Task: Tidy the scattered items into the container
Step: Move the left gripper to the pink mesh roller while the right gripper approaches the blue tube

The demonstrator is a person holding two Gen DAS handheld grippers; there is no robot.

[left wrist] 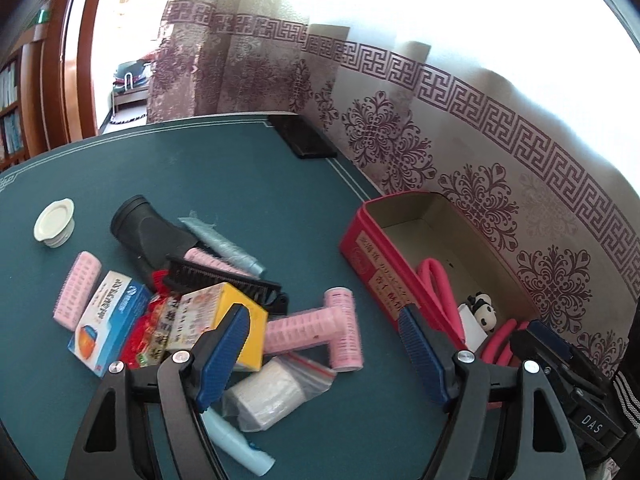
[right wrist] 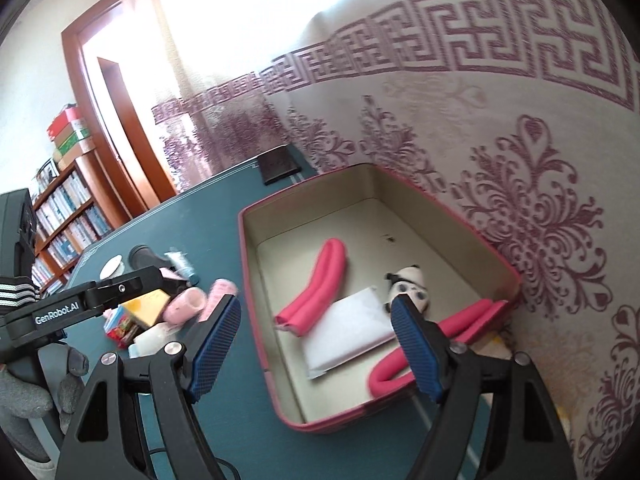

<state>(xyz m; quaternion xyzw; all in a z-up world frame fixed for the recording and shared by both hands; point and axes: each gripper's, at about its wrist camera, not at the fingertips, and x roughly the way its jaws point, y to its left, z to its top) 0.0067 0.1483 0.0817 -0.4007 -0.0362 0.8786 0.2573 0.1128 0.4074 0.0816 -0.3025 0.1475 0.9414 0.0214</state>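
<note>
Both grippers, left gripper (left wrist: 322, 332) and right gripper (right wrist: 316, 328), had fingers apart, empty. Next pick: pink roller (left wrist: 298, 330) from the pile mid-surface, into the red tin (left wrist: 360, 256).

Home room, bookshelf (right wrist: 64, 216), patterned curtain (right wrist: 520, 208)
</note>
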